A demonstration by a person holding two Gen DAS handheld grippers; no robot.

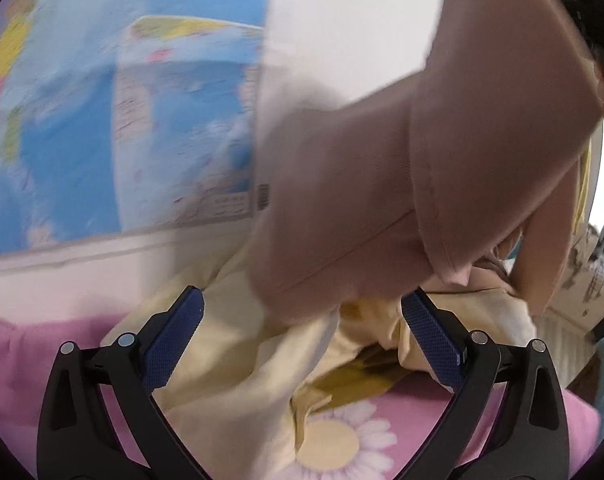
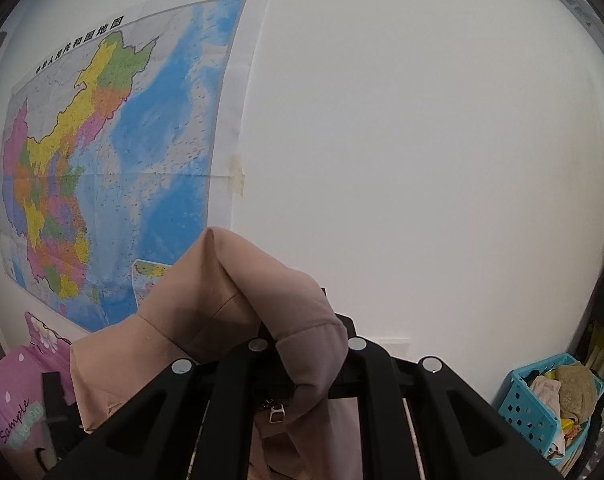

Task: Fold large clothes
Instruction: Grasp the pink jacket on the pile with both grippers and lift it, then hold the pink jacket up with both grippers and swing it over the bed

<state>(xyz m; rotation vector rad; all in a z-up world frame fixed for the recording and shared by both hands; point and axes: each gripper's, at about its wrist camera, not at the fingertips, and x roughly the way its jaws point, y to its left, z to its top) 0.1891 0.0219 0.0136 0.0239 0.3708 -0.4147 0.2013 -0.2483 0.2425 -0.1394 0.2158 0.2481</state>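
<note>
A: As seen from the left wrist, item one: left tongs [image 1: 302, 340], jaws wide apart, nothing between the blue pads [image 1: 173, 344]. They stand free, I judge, so as to catch a second corner.

B: Item two?

A: Beige garment [image 1: 422, 184], the task's thing, hanging from about 1 o'clock down to the centre of this view, blurred, its lower edge just above the pads. It is in the air and not flat, likely so that it drapes out and its edges can be found.

B: Beneath it?

A: Pale yellow cloth [image 1: 237, 344], crumpled, at 6 o'clock, on a pink flowered bedcover [image 1: 21, 356]. Wall map [image 1: 101, 112] at 10 o'clock.

B: And the right wrist view?

A: Right tongs [image 2: 302, 360], jaws together and clamped on the beige garment; a fold rises over the tips toward 12 o'clock and the rest drops away at 6 and 8 o'clock. A metal zip pull [image 2: 276, 414] dangles at 6. The grip looks to be near an upper edge, held high so the weight pulls the cloth straight.

B: Surroundings?

A: The wall map from 8 to 11 o'clock, white wall [image 2: 422, 140] to its right, a blue basket [image 2: 530, 412] of clothes at 4 o'clock, a pink pillow [image 2: 17, 396] at 8.
</note>
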